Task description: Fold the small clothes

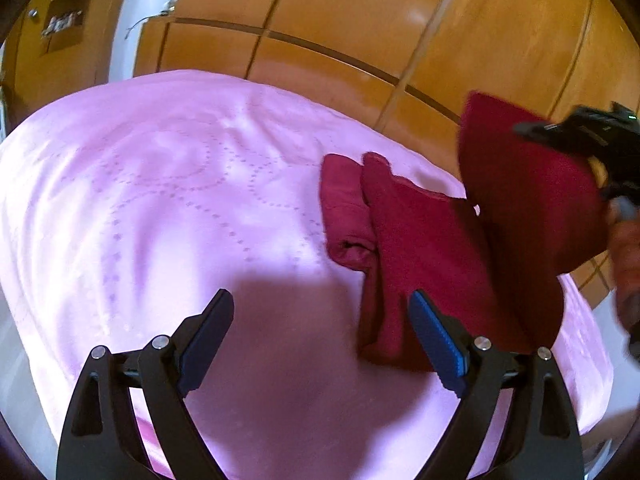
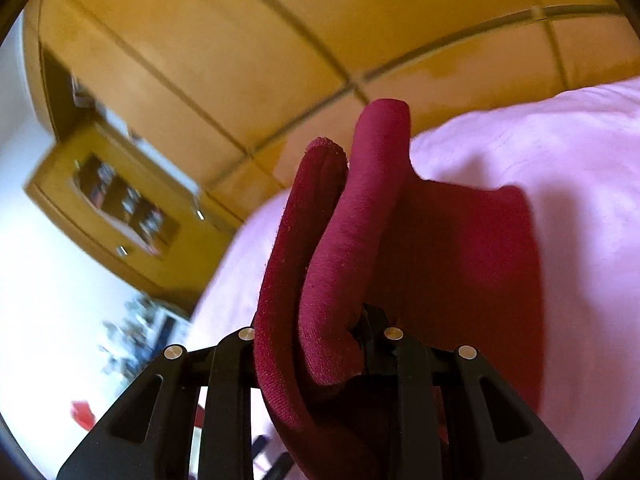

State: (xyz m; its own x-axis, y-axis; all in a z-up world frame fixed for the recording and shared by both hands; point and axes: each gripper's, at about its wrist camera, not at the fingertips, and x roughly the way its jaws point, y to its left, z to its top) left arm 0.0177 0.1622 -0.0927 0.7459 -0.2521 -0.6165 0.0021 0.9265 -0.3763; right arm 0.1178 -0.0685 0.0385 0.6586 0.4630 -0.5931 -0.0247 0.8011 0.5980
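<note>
- Currently the left tongs (image 1: 322,344) stand wide apart, nothing between the blue-padded fingers (image 1: 438,340); they hang above the pink quilted bedspread (image 1: 168,184).
- The left tongs' shadow falls on the bedspread just ahead of them.
- The right tongs (image 2: 320,344) are narrowed and clamped on a dark red garment (image 2: 340,248); the cloth bunches up between the finger bases and hides the tips.
- In the right wrist view, two folds of the garment stand up in front of the camera, and the rest drapes down to the right over the bedspread (image 2: 560,184).
- In the left wrist view, the same garment (image 1: 528,200) is seen lifted at its right end, where the right tongs (image 1: 592,148) hold it off the bed; a hand (image 1: 624,256) shows at the frame edge just below, blurred.
- The garment's lower part trails down to the bed, just beside the left tongs' right finger.
- A second dark red piece (image 1: 346,216) lies on the bedspread touching the trailing cloth; cannot tell whether it is a separate item or part of the same garment.
- Behind the bed is a wall of orange-brown wooden wardrobe doors (image 1: 360,32).
- A wooden shelf unit (image 2: 116,200) with small items sits at left in the right wrist view, blurred.
</note>
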